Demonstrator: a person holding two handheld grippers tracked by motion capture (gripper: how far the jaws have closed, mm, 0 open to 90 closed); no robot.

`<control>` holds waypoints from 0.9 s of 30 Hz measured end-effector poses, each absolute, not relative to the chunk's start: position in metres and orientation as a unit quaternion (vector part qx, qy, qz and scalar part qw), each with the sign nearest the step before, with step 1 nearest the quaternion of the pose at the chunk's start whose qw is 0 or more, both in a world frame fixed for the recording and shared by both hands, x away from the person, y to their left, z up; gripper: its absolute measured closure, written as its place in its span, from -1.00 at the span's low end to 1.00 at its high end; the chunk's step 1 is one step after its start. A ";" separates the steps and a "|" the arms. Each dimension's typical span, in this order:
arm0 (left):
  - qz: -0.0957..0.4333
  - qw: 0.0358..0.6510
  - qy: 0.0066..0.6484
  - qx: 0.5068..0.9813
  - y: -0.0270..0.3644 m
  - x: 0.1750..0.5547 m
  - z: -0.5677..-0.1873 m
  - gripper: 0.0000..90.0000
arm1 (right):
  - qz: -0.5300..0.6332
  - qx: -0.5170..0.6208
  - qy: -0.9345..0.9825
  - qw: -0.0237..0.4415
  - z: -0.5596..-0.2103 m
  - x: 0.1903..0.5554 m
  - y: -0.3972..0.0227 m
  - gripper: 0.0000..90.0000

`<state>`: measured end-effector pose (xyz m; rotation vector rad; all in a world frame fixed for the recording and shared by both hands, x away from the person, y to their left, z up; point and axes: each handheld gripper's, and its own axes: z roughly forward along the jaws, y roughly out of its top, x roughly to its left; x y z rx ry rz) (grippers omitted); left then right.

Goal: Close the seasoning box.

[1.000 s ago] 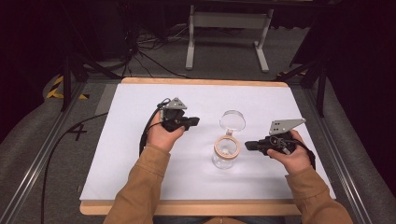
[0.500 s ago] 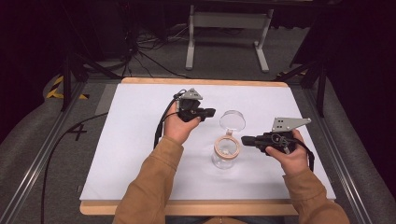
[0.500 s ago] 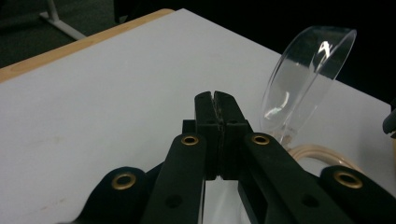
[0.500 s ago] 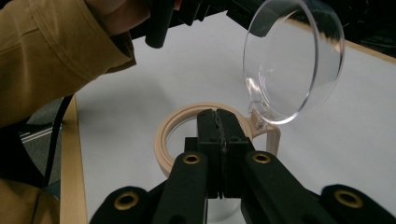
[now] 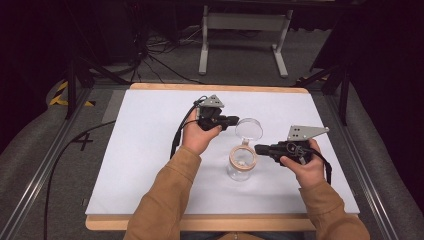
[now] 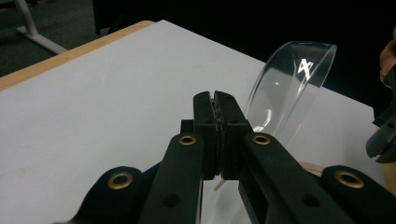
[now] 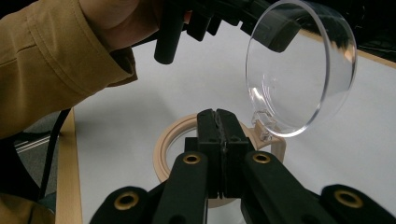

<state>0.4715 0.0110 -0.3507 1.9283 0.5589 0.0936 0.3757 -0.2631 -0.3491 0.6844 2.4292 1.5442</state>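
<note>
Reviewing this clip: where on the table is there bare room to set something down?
The white table top is bare left of the left gripper, and along the far edge. It is crowded mid-right, where the jar with its raised clear lid stands between the left and right gripper.

A clear glass jar with a tan ring collar (image 5: 241, 161) stands upright on the white table surface, slightly right of centre in the high view. Its round clear plastic hinged lid (image 5: 249, 129) is open, swung up and back from the collar, standing tilted just above the jar in the frame. In the right gripper view the lid (image 7: 299, 70) occupies the upper right, joined to the collar (image 7: 173, 140) by a small clear hinge.
</note>
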 end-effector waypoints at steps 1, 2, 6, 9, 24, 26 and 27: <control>0.037 0.537 0.232 0.810 0.010 0.470 -0.351 0.97 | 0.520 0.231 0.817 0.092 -0.349 0.376 -0.263 1.00; 0.036 0.537 0.228 0.812 0.010 0.469 -0.350 0.98 | 0.521 0.233 0.816 0.091 -0.349 0.376 -0.263 1.00; 0.040 0.532 0.221 0.816 0.012 0.464 -0.348 0.99 | 0.525 0.234 0.814 0.083 -0.348 0.375 -0.264 1.00; 0.037 0.529 0.212 0.821 0.014 0.460 -0.347 0.99 | 0.527 0.233 0.813 0.084 -0.348 0.375 -0.264 1.00; 0.048 0.513 0.179 0.838 0.024 0.445 -0.344 0.99 | 0.523 0.230 0.818 0.073 -0.346 0.375 -0.264 1.00; 0.045 0.514 0.181 0.837 0.023 0.444 -0.343 0.99 | 0.522 0.231 0.818 0.073 -0.346 0.375 -0.264 1.00; 0.043 0.513 0.176 0.839 0.023 0.445 -0.343 0.99 | 0.524 0.231 0.817 0.073 -0.346 0.375 -0.264 1.00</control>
